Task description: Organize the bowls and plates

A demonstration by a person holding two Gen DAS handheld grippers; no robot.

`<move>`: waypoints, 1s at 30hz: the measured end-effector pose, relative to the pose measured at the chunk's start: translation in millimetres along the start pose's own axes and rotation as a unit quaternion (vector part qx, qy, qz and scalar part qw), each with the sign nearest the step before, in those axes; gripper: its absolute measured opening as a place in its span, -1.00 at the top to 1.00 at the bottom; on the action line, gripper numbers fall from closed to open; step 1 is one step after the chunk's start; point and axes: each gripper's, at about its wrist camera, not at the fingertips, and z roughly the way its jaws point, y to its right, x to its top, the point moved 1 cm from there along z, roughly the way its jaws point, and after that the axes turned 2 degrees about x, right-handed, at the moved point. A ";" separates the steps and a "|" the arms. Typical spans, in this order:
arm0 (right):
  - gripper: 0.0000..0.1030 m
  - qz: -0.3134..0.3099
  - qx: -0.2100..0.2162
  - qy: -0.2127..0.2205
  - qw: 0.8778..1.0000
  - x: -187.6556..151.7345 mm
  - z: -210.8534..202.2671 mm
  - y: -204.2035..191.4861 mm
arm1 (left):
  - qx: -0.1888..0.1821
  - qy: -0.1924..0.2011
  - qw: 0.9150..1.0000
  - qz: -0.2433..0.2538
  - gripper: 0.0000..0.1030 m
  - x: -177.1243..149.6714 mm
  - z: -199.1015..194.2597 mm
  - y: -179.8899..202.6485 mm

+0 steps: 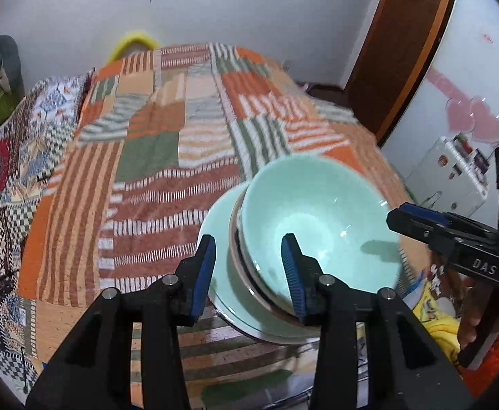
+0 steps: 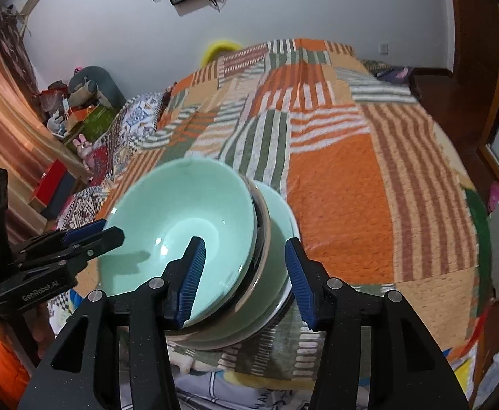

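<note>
While both grippers straddle opposite edges of the stack, the green bowl [image 1: 321,225] sits uppermost, nested in a darker-rimmed dish [image 1: 246,273] on a green plate [image 1: 217,225], all over the striped patchwork bedspread [image 1: 153,143]. From its own camera, the left gripper [image 1: 247,273] has its jaws spread, one blue pad outside the plate at 9 o'clock of the stack and the other inside the bowl. Seen from the right wrist, the right gripper [image 2: 244,276] is likewise spread wide across the stack's 3 o'clock edge. Whether any pad touches the crockery is unclear.
</note>
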 end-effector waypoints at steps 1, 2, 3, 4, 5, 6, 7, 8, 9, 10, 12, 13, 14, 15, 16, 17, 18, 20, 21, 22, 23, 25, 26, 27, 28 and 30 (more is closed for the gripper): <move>0.12 -0.005 0.000 0.009 1.000 2.0 -7.7 -2.2 | 0.000 0.016 1.000 0.002 0.23 3.5 -11.7 1.6; 0.12 -0.009 -0.001 0.014 1.000 3.9 -11.3 -4.8 | -0.002 0.027 1.000 0.003 0.23 6.1 -19.6 3.2; 0.12 -0.015 -0.001 0.026 1.000 6.8 -19.6 -8.6 | -0.006 0.044 0.999 0.003 0.23 9.8 -31.6 5.2; 0.12 -0.020 -0.001 0.035 0.999 9.6 -24.8 -11.7 | -0.008 0.054 0.998 0.004 0.23 12.6 -39.2 6.4; 0.06 -0.028 0.000 0.050 0.998 12.9 -35.6 -17.3 | -0.010 0.072 0.997 0.006 0.23 16.4 -51.7 9.2; 0.00 -0.033 0.002 0.061 0.998 15.0 -43.1 -21.1 | -0.009 0.086 0.996 0.009 0.23 19.1 -60.7 11.4; -0.10 -0.038 0.003 0.074 0.997 16.9 -50.3 -24.9 | -0.008 0.103 0.995 0.012 0.22 22.7 -71.9 14.2; -0.14 -0.047 0.005 0.096 0.994 19.5 -63.2 -31.3 | -0.009 0.120 0.993 0.014 0.20 26.1 -83.3 17.5; -0.15 -0.053 0.005 0.108 0.993 21.1 -70.6 -35.3 | -0.010 0.138 0.990 0.017 0.14 28.3 -95.5 20.8; -0.19 -0.062 0.005 0.124 0.990 23.2 -81.3 -41.2 | -0.010 0.154 0.988 0.018 0.07 29.9 -105.8 23.0; -0.22 -0.075 0.009 0.150 0.986 27.1 -97.0 -50.6 | -0.008 0.180 0.983 0.019 -0.04 29.8 -122.3 27.8; -0.22 -0.083 0.013 0.166 0.983 28.3 -107.5 -55.6 | -0.006 0.193 0.981 0.020 -0.12 29.3 -130.9 30.1; -0.23 -0.086 0.014 0.175 0.981 29.0 -112.0 -58.9 | -0.002 0.207 0.978 0.021 -0.15 28.8 -139.8 32.9; -0.23 -0.091 0.017 0.189 0.978 29.9 -120.7 -62.4 | 0.001 0.216 0.976 0.021 -0.23 28.2 -145.7 34.5; -0.24 -0.095 0.020 0.200 0.975 30.4 -129.2 -65.5 | 0.003 0.226 0.974 0.022 -0.31 26.9 -152.3 36.1; -0.27 -0.098 0.022 0.208 0.973 30.1 -134.2 -67.6 | 0.006 0.238 0.971 0.022 -0.34 25.4 -159.6 38.1; -0.28 -0.101 0.024 0.217 0.971 29.8 -140.2 -70.2 | 0.009 0.244 0.970 0.022 -0.40 24.4 -163.1 38.9; -0.28 -0.108 0.024 0.231 0.967 28.3 -150.0 -76.2 | 0.015 0.259 0.965 0.022 -0.60 21.9 -172.8 40.7; -0.28 -0.113 0.023 0.239 0.964 27.0 -155.1 -79.2 | 0.016 0.263 0.964 0.021 -0.75 21.8 -174.9 41.0; -0.29 -0.119 0.023 0.246 0.962 25.7 -159.6 -82.2 | 0.017 0.268 0.963 0.018 -0.85 20.7 -178.6 40.6; -0.32 -0.122 0.023 0.250 0.960 25.0 -160.7 -84.1 | 0.016 0.275 0.961 0.016 -0.89 19.7 -182.8 40.5; -0.53 -0.129 0.023 0.261 0.956 22.2 -166.7 -87.5 | 0.017 0.284 0.959 0.017 -0.94 18.2 -189.3 39.9; -0.66 -0.131 0.022 0.268 0.954 21.0 -169.5 -89.6 | 0.020 0.289 0.957 0.016 -0.95 17.7 -192.7 39.8; -0.67 -0.131 0.022 0.274 0.952 20.2 -171.2 -90.6 | 0.023 0.293 0.956 0.015 -0.96 16.3 -195.7 39.5; -0.67 -0.133 0.022 0.279 0.951 19.4 -172.4 -91.3 | 0.025 0.297 0.954 0.015 -0.97 15.3 -198.3 39.4; -0.69 -0.138 0.022 0.284 0.949 18.8 -174.9 -95.3 | 0.028 0.300 0.953 0.014 -0.98 14.7 -201.1 38.4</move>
